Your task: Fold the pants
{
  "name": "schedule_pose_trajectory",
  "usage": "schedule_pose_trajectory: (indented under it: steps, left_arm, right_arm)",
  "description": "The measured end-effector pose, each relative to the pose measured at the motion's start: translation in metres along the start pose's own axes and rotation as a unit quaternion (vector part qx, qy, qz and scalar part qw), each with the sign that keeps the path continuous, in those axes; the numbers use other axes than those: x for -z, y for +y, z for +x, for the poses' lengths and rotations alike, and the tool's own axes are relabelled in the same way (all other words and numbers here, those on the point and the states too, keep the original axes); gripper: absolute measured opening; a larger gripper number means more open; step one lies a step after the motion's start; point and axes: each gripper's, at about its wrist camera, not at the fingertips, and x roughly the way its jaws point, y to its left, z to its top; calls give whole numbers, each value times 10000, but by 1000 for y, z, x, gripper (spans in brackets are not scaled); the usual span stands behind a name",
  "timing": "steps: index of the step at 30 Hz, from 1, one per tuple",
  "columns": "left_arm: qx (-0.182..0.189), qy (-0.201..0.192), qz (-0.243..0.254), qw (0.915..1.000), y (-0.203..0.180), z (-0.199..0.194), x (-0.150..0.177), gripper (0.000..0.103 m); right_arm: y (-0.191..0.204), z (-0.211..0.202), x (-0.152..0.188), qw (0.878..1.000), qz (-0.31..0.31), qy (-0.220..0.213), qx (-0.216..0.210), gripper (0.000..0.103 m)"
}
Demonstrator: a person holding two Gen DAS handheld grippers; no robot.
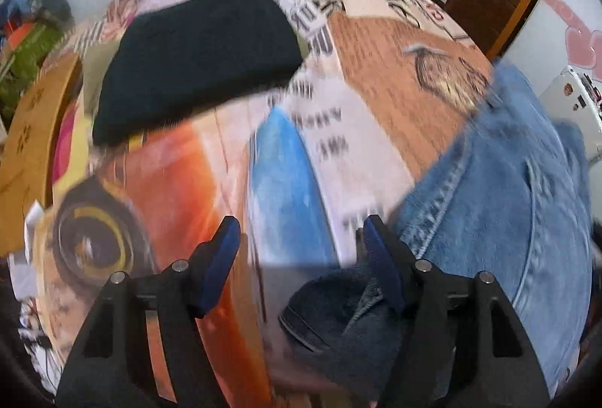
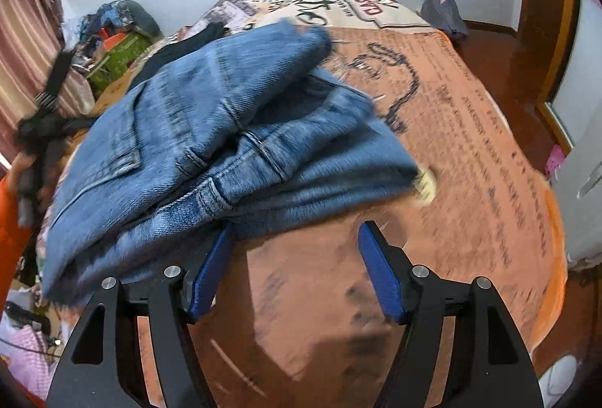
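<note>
Folded jeans rest on the bed, stacked for compactness. Left tongs and right tongs stand spread, pinching nothing.

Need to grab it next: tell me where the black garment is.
The black garment lies on the printed bedspread at upper left in the left wrist view, across the bed from the folded jeans at right.

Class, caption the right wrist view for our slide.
Open right gripper over a printed bedspread, beside folded blue jeans.
</note>
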Motion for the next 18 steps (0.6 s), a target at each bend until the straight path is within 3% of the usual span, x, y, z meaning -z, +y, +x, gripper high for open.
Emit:
schedule_pose_trajectory:
  steps: [6,11,14,18]
  left_arm:
    - [184,-38,-226,9996,-8,-31,54,68]
    - [284,-113,-924,9952,-15,-43,91,68]
    - [179,-268,-1074,9937,-20,-50,98,67]
    - [-142,-401,-860,9954,-22,-65,89,67]
  right_arm:
    - [-8,25,-36,9994,-331,18,136,66]
    - [-5,51,-67,9982,-589,-6,128,66]
    - [-4,57,-79,9980,-611,-76,116,65]
    - [-6,49,-88,9973,-666,-193,231,65]
